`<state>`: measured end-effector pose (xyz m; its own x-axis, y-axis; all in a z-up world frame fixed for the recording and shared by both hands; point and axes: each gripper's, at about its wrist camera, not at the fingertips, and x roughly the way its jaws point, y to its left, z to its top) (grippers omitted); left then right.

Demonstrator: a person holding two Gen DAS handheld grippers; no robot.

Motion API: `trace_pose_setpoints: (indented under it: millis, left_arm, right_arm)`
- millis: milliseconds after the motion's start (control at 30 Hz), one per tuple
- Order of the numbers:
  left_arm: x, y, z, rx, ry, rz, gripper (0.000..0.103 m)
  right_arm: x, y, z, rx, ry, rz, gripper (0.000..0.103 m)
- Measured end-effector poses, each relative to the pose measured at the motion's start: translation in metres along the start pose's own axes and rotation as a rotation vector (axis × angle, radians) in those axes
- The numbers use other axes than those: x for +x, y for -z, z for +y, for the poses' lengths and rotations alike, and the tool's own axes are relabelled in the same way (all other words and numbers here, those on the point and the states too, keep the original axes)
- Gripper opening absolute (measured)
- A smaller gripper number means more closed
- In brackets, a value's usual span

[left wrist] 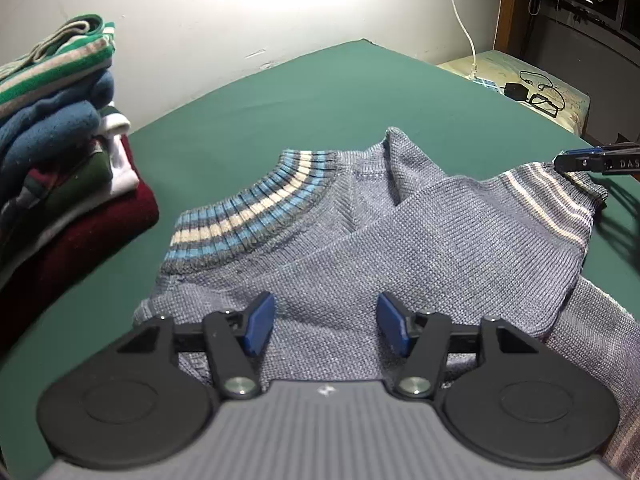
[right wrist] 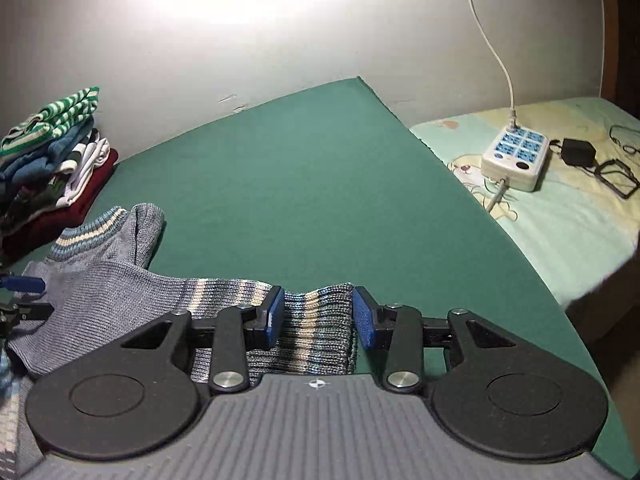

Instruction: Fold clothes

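the stack (left wrist: 60, 152) of folded clothes is sitting at the far left of the green table (left wrist: 320, 92), well apart from the work. the grey sweater (left wrist: 360, 248) is lying on the table near its front edge, striped collar (left wrist: 248, 216) facing away toward the wall, one sleeve (left wrist: 460, 232) lying folded across the body.

the left gripper (left wrist: 326, 326) is hovering over the lower body of the sweater with its jaws standing open; knit is showing between the blue pads, but they are not pressing on it.

the right gripper (right wrist: 319, 315) is sitting over the striped cuff (right wrist: 316, 320) at the right end of the sleeve. its jaws are parted, one on each side of the ribbing, with no pinch visible, so the cuff is judged to be released.

judgement: the sleeve fold is being set down. to do it well, the sleeve should be lying flat and inside the body outline before either gripper is lifting clear. the raised ridge near the shoulder should be getting smoothed first. the next fold is likely needing a firm grip through the knit layers, since loose knit is apt to slip and drag.
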<state>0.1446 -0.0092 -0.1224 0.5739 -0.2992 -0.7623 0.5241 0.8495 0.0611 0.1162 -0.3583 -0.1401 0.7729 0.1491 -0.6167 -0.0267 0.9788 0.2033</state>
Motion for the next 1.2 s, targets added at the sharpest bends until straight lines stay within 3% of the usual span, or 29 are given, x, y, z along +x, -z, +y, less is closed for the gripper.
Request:
trace_pose_setpoints:
  millis: [67,100,200,367,567,867,1033,1133,1200]
  left_arm:
    - [0.001,0.000,0.002,-0.006,0.005,-0.001,0.066]
    - [0.001,0.000,0.003,-0.010,0.010,-0.002,0.066]
    - [0.002,0.002,0.005,-0.014,0.016,-0.007,0.067]
    - [-0.001,0.002,0.005,-0.005,0.019,-0.014,0.067]
    - [-0.024,0.000,0.006,0.024,0.052,-0.062,0.067]
    - [-0.003,0.007,0.009,0.045,0.065,0.002,0.069]
    - [-0.005,-0.003,0.010,0.087,0.120,0.001,0.066]
    - [0.006,-0.008,0.021,0.041,0.159,0.042,0.050]
    - [0.011,-0.012,0.029,-0.003,0.189,0.045,0.047]
  right_arm:
    - [0.002,0.001,-0.001,-0.020,0.012,-0.014,0.033]
    - [0.003,0.001,-0.002,-0.029,0.024,-0.018,0.021]
    - [0.005,-0.004,-0.007,-0.014,0.011,0.004,0.011]
    - [-0.014,-0.018,-0.011,0.082,0.000,-0.062,0.009]
    - [-0.044,-0.030,-0.014,0.118,0.067,-0.160,0.009]
    - [-0.024,-0.024,-0.008,0.109,0.121,-0.116,0.009]
    - [-0.046,-0.041,-0.004,0.147,0.027,-0.178,0.009]
    - [-0.060,-0.054,0.004,0.162,-0.069,-0.207,0.009]
    - [-0.069,-0.062,0.012,0.163,-0.137,-0.219,0.009]
